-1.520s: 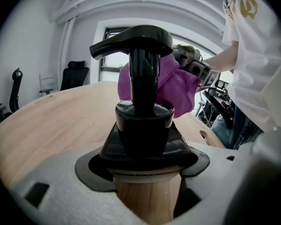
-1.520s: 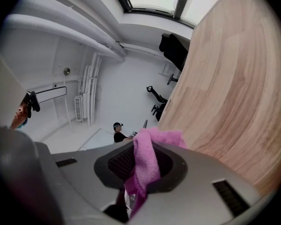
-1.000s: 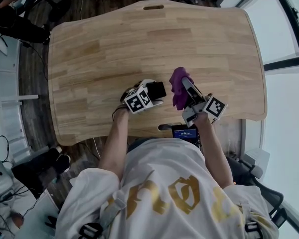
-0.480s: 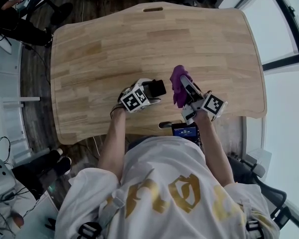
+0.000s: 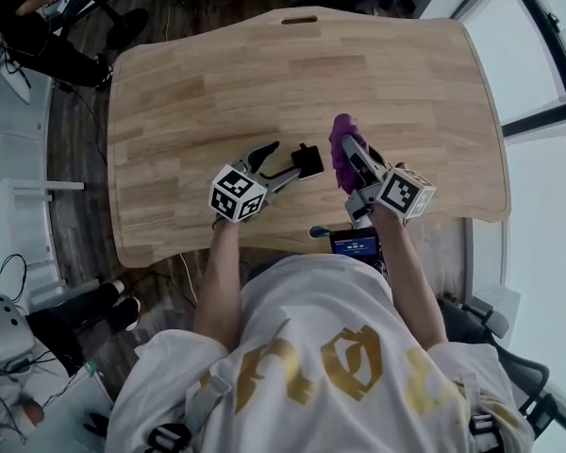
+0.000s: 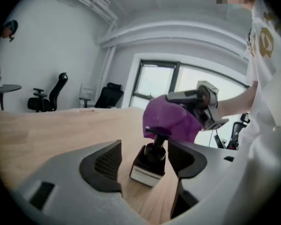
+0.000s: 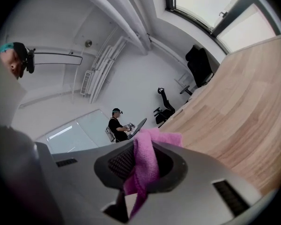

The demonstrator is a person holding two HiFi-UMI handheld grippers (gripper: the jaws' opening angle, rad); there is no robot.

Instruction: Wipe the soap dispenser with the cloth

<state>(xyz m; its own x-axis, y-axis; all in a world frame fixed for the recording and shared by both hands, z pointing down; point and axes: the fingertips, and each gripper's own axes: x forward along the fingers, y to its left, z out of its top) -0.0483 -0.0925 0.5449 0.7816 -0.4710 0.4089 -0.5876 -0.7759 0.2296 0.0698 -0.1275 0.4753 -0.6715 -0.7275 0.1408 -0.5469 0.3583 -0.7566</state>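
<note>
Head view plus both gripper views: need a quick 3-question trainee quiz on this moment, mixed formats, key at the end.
1. True or false: the soap dispenser lies on its side on the table.
2. Multiple choice: the purple cloth is A) flat on the table, B) clamped in the right gripper, C) in the left gripper.
3. Fill in: the left gripper's jaws stand ____.

Key:
1. False. It stands upright.
2. B.
3. Apart. They have just been closing a little. The dispenser shows between them in the left gripper view, with no pad on it.
</note>
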